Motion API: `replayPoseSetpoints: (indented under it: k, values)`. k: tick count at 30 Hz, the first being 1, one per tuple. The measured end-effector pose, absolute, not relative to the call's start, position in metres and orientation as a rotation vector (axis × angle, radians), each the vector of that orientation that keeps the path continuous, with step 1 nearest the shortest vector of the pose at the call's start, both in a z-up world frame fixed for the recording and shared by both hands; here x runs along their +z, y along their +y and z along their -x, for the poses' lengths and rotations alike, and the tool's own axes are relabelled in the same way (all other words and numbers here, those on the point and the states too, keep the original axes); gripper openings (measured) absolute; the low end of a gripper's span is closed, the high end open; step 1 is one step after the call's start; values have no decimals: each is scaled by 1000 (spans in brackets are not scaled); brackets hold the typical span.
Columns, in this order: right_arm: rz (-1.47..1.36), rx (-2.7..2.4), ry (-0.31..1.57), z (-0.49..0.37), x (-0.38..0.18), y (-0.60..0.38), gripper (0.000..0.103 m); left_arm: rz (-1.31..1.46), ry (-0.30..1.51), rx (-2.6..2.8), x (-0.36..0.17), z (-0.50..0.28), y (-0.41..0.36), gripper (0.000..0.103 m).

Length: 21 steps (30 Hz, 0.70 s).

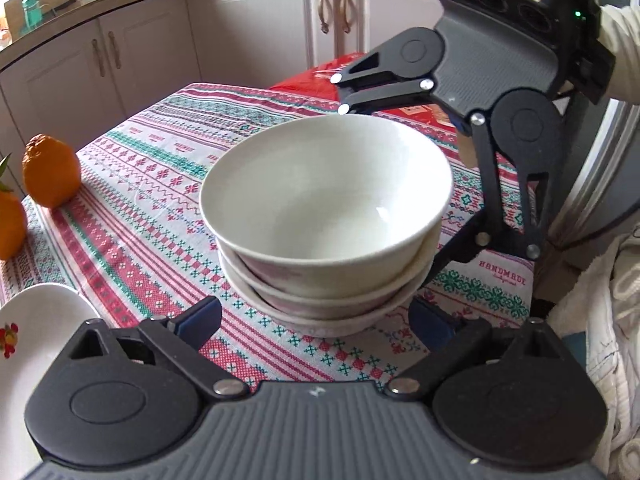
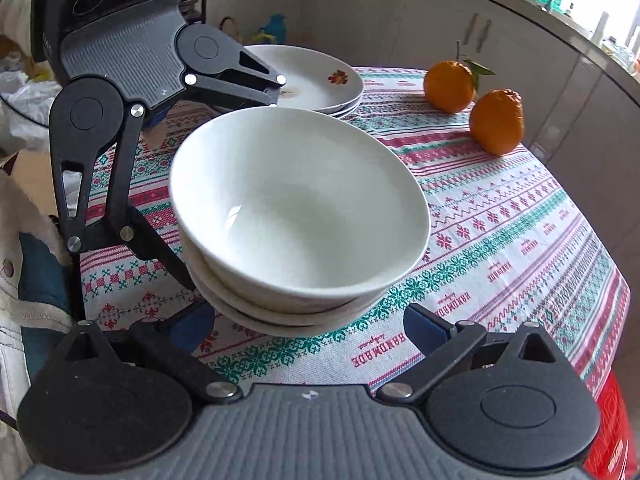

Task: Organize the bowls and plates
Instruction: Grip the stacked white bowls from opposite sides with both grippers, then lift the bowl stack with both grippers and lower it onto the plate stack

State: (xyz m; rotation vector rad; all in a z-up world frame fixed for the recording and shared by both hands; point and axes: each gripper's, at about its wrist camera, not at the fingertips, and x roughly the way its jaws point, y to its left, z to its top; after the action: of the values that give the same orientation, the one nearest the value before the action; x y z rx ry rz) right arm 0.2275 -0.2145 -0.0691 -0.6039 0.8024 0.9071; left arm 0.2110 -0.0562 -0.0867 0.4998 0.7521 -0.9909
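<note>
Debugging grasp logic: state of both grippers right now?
Left gripper: open, straddling the bowl stack, holding nothing.
Right gripper: open, straddling the same stack, holding nothing.

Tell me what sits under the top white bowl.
Under the top bowl two more white bowls are nested, resting on the patterned tablecloth. Their insides are covered, so any contents cannot be seen.

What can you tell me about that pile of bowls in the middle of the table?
The stack of bowls is three plain white, glossy, ceramic-looking bowls nested upright, the top one empty. It sits on the patterned tablecloth. The left tongs and right tongs are both open, straddling it from opposite sides; whether the fingers touch it is unclear.
</note>
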Motion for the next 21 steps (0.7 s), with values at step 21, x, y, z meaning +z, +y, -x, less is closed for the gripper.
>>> replayPoseSetpoints:
  k: [21]
  values:
    - [627,1039,854,-244,-63,-203,92,-526,822,-1129,-84,-235,-58,85]
